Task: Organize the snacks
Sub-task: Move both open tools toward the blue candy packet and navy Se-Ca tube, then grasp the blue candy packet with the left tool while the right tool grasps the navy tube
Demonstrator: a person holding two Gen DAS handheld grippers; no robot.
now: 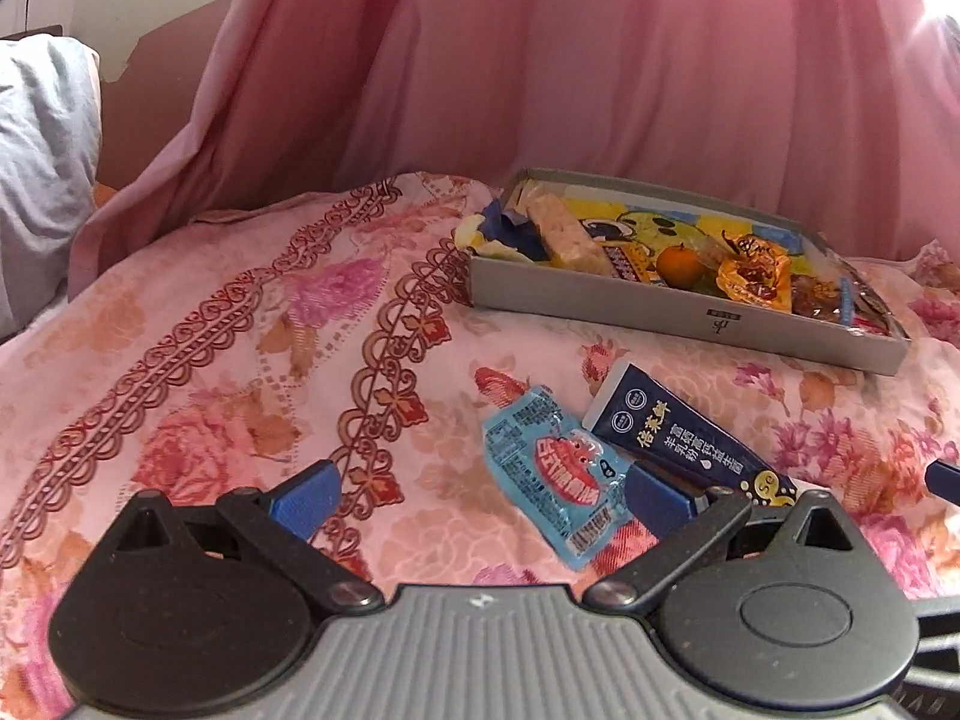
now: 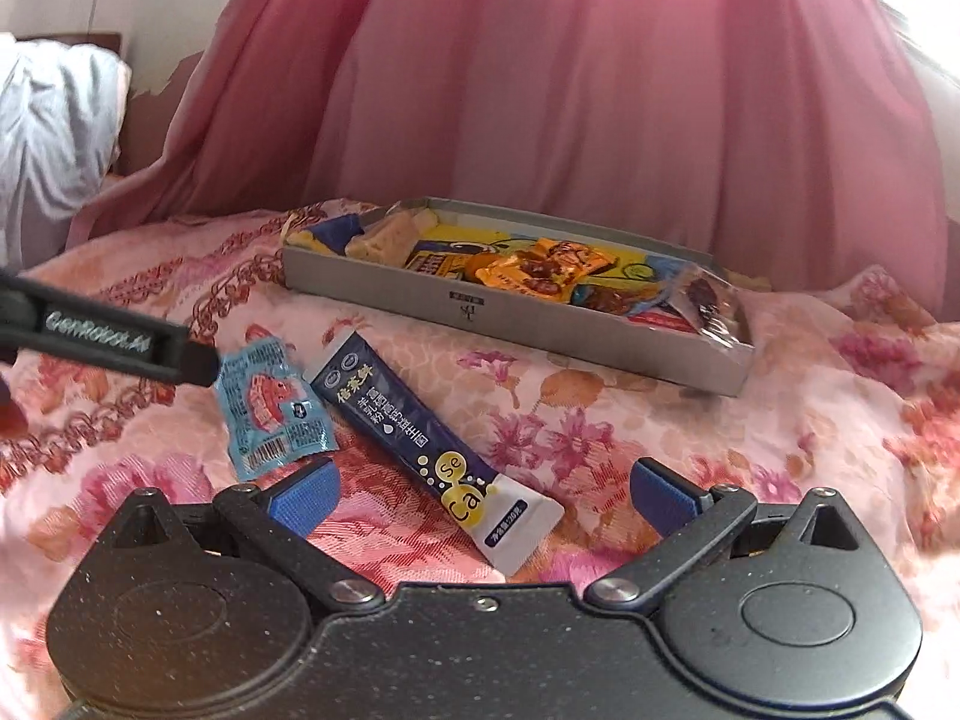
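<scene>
Floral bedspread (image 2: 690,438), right gripper (image 2: 483,495) low, jaws spread, over navy sachet (image 2: 414,438).

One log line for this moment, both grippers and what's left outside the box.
left gripper: open, empty | right gripper: open, empty | light blue packet, dark blue sachet: on bedspread | grey box: holds snacks

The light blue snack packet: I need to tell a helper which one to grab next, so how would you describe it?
On the floral bedspread, look in front of the grey tray of snacks, where two packets lie loose. The light blue snack packet is the left one, touching the long dark blue stick packet. It is short, crinkled and pale blue with a red picture.
</scene>
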